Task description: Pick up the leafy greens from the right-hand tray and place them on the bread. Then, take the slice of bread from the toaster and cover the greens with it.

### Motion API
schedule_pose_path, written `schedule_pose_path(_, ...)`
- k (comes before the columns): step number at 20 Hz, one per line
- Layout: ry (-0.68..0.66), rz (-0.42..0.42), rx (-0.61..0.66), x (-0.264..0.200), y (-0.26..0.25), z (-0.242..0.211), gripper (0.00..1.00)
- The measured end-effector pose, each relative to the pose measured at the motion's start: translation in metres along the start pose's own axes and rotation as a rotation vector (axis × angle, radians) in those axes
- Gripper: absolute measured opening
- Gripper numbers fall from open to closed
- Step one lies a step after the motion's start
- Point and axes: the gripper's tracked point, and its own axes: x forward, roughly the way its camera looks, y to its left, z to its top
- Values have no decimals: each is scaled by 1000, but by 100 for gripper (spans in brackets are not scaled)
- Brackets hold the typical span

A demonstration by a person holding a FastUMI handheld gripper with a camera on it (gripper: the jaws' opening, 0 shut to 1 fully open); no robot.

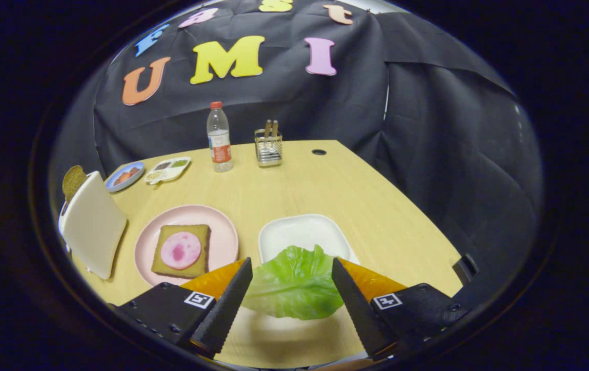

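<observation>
Gripper (292, 270): fingers spread wide, the lettuce leaf (294, 283) lying in the gap between them. Whether either finger (225, 309) touches the leaf cannot be told; the leaf's edges run just up to the inner faces on both sides, with no clear squeeze visible. The leaf casts a soft shadow on the table (377, 206) beneath it.

Landmark: white tray (299, 232).
- Leaf overlaps the near rim of the white tray and extends toward the camera from it.
- Pink plate (222, 234) sits just beside the white tray, on its left. On the plate: a square slice of bread (163, 260), with a round pink slice of ham (181, 250) on top of it.
- Toaster (93, 224), white, stands further left of the tray, past the pink plate; a brown slice of toast (72, 180) sticks up out of its top.
- Behind the tray, toward the far table edge: a clear water bottle (219, 136) with a red cap, upright, and a wire holder (268, 147) with sticks standing in it, just beside the bottle.
- Far left behind the tray: a small blue dish (125, 175) and a divided white dish (167, 170), next to each other.
</observation>
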Motion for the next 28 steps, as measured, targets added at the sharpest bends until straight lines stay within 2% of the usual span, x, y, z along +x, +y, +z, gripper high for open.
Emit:
schedule_pose_path(7,105,-27,44,31,6,-49,95)
schedule_pose_path(13,28,-33,83,25,6,-55,95)
schedule_pose_path(14,15,-9,81,25,13,-58,94)
schedule_pose_path(16,-10,0,103,32,13,-60,75)
schedule_pose_path(18,-2,23,113,32,19,-59,77)
schedule_pose_path(21,37,27,43,36,27,-59,42)
schedule_pose_path(22,37,67,35,38,38,-58,31)
schedule_pose_path(24,31,63,43,37,37,-59,9)
schedule_pose_path(25,17,64,50,37,36,-54,8)
schedule_pose_path(26,23,63,46,33,36,-59,1)
schedule_pose_path(28,1,42,27,23,32,-57,1)
